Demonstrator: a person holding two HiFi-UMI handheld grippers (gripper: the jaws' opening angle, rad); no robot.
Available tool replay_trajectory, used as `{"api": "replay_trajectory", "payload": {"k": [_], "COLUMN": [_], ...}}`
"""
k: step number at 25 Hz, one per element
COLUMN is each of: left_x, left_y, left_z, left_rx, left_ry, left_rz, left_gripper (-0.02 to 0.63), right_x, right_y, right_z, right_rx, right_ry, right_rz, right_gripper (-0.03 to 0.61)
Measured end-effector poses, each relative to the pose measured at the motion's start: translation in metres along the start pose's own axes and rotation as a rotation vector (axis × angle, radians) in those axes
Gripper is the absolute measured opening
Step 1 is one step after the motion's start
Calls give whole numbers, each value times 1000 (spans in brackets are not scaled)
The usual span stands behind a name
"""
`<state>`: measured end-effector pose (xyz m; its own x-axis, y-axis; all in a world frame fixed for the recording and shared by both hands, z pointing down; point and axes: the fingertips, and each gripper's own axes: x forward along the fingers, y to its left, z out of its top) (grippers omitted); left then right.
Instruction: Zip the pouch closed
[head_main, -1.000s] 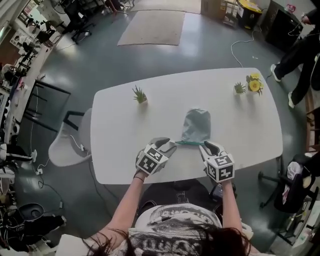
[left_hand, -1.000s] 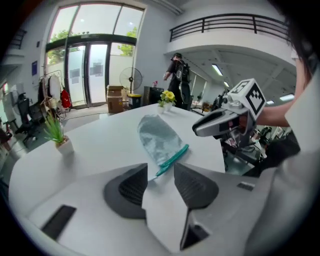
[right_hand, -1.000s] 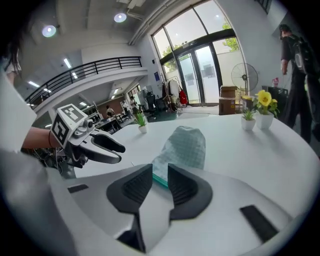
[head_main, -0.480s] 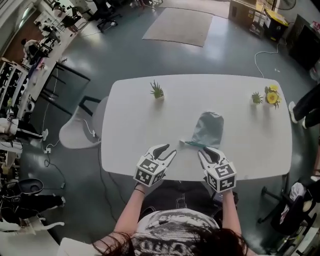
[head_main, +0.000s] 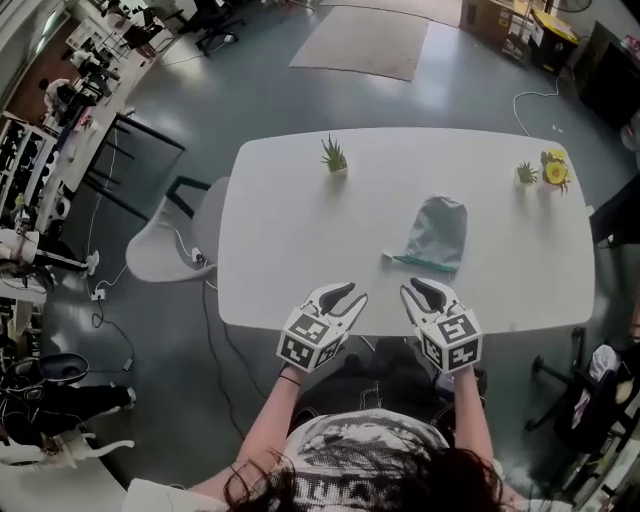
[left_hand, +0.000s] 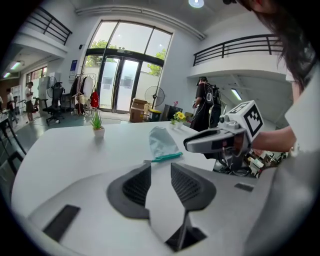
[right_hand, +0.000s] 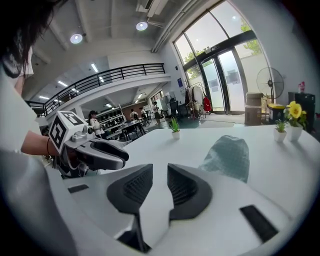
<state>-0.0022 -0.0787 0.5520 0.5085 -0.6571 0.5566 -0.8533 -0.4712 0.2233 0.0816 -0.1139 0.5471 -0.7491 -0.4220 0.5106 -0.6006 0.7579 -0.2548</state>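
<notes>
On the white desk (head_main: 290, 230), toward its right half, the pouch (head_main: 437, 232) is laid flat, and its teal zip band (head_main: 425, 263) is turned to the near edge. It cannot be told from here whether the zip is already run shut, nor can a pull tab be clearly picked out; a small pale bit is seen at the band's left end, nothing more.

The pouch is judged soft, light cloth: it would be crumpled by a hard pinch and dragged across the smooth top by any one-sided tug. So the cloth should be pinned at one end of the band while the slider is taken by the other tool and drawn along the teeth.

Just short of the band, over the desk's near edge, the right tool (head_main: 424, 287) is held with its jaws spread and nothing between them but bare desk. Beside it, the left tool (head_main: 348, 293) is carried clear of the pouch; its jaws are closing at this moment, yet a gap is kept and nothing is caught in it.

Farther out, a small spiky plant (head_main: 334, 156) is set at the far edge, and a yellow flower (head_main: 553, 170) is placed at the far right corner. A pale chair (head_main: 175, 245) is parked off the desk's left end.
</notes>
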Motion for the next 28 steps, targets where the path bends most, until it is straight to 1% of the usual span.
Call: {"api": "replay_trajectory", "payload": {"k": [5, 10, 16, 19, 22, 28], "left_x": [-45, -90, -124, -134, -141, -145], "left_y": [-13, -25, -43, -55, -66, -80], "left_z": [-16, -33, -44, -42, -38, -35], "left_rx": [8, 21, 35, 31, 33, 85], "left_ry": [-40, -96, -152, -187, -221, -225], "left_rz": [-21, -42, -68, -97, -128, -156], "left_gripper": [110, 106, 80, 58, 41, 18], "right_x": [-16, -31, -49, -59, -65, -74], "right_y": [49, 107, 157, 171, 178, 182], "right_z": [-3, -13, -23, -24, -22, -16], "right_rx": [-25, -53, -75, -85, -94, -112], "right_ry": [-21, -53, -96, -112, -129, -162], "right_rz": [-19, -8, -10, -9, -7, -28], "right_gripper": [94, 84, 30, 2, 2, -2]}}
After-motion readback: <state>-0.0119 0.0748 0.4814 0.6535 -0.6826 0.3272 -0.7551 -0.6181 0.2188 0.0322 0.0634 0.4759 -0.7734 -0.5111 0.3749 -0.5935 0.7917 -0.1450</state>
